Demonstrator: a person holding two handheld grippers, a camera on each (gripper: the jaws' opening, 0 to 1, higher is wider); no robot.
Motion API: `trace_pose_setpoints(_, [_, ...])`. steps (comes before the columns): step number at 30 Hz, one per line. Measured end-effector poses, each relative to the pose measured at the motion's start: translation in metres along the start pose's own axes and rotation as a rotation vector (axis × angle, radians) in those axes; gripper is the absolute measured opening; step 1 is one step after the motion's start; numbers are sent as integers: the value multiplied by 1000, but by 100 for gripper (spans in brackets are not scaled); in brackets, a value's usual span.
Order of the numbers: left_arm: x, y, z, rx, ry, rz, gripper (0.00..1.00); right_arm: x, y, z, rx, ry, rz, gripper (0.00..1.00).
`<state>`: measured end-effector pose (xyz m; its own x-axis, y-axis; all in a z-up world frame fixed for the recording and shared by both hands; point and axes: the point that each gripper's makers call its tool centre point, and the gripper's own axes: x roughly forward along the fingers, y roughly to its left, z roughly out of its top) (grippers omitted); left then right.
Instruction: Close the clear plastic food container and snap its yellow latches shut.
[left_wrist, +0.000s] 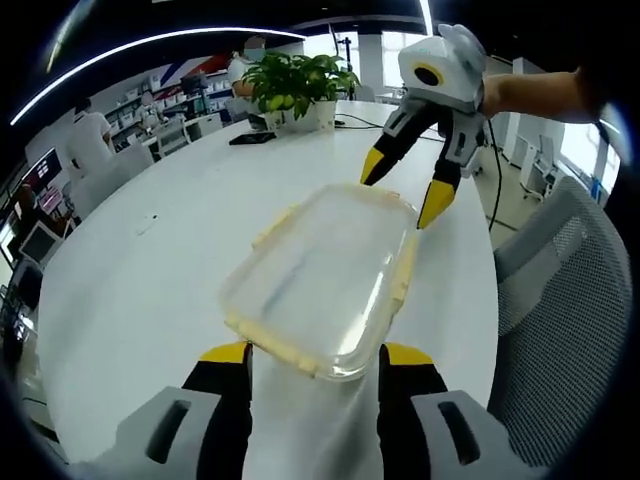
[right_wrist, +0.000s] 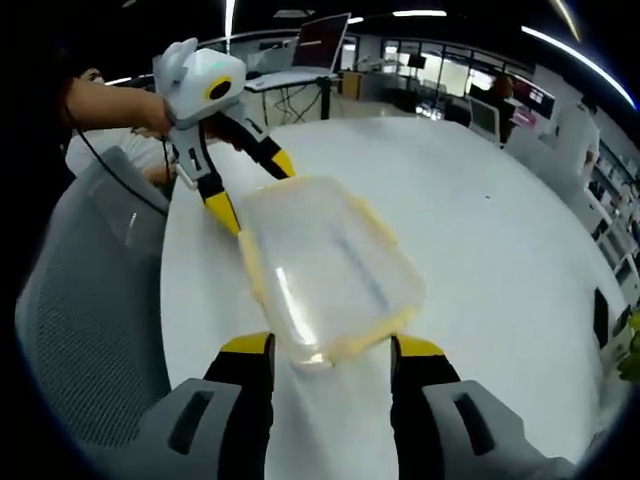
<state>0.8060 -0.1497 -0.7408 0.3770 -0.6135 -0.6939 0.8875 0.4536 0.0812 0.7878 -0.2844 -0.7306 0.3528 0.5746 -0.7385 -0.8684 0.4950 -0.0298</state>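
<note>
I find the container (left_wrist: 325, 280) lying on the white table (left_wrist: 150, 270), lid on, between my two claws, which face each other across it. In the left gripper view my left claw (left_wrist: 315, 362) stands wide, its yellow-tipped jaws either side of the near short end; whether they touch the rim I cannot tell. At the far end the right claw (left_wrist: 405, 185) hangs with jaws spread, tips just above or at the far rim. The right gripper view gives the mirror of this: right claw (right_wrist: 330, 352) wide at its near end of the container (right_wrist: 325, 265), left claw (right_wrist: 250, 185) spread at the far end. Neither claw holds anything.

The yellow latches (left_wrist: 405, 270) run along the rim. They look pale and blurred through the fisheye (I cannot tell from either view which are snapped down and which stand loose).

Judgement: the lid appears seated, so closing looks done and the latching step is in hand. The next move calls for one claw to steady the box while the other presses a latch flap down over the rim until it catches, then the same round the remaining sides. The container is light and the table smooth, so an unsupported push could slide it.

A mesh chair (left_wrist: 560, 310) stands beside the table; a potted plant (left_wrist: 295, 85) sits at the far end, well apart from the work.
</note>
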Motion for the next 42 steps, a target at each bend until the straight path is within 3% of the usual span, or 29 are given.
trace_pose_setpoints(13, [-6,12,-8,-12,13,20,44,12,2,12,0,-8,-3,43])
trace_pose_setpoints(42, [-7,47,-12,-15,39,49,44,35,-17,35,-10,-10,-30,44])
